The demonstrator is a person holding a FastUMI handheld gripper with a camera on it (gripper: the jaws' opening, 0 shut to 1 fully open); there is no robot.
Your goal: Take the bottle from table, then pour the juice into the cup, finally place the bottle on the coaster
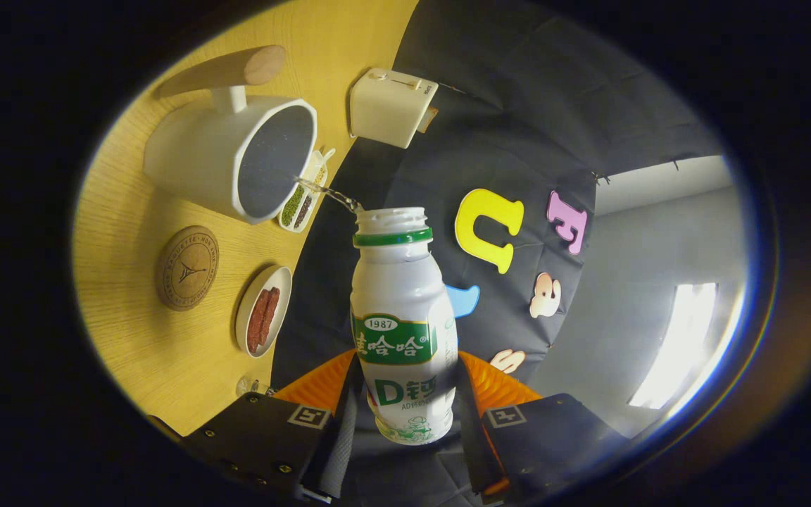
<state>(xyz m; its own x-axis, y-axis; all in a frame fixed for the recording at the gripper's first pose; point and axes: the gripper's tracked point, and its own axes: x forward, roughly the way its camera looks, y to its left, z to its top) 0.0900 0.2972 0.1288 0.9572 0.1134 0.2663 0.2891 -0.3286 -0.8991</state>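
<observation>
My gripper point(404, 384) is shut on a small white bottle point(400, 310) with a green label and green neck ring, its cap off. The whole view is rolled, so the bottle is tipped toward the cup. A thin clear stream point(328, 191) runs from the bottle's mouth into the white cup point(236, 158), which has a wooden handle and a dark inside. The cup stands on the yellow wooden table point(138, 331). A round brown coaster point(187, 267) lies on the table beside the cup, nearer to my fingers.
A small oval dish point(263, 310) with reddish pieces sits next to the coaster. A narrow tray point(303, 201) of green and dark bits lies by the cup's rim. A cream box point(388, 105) stands at the table's far edge against the black cloth wall.
</observation>
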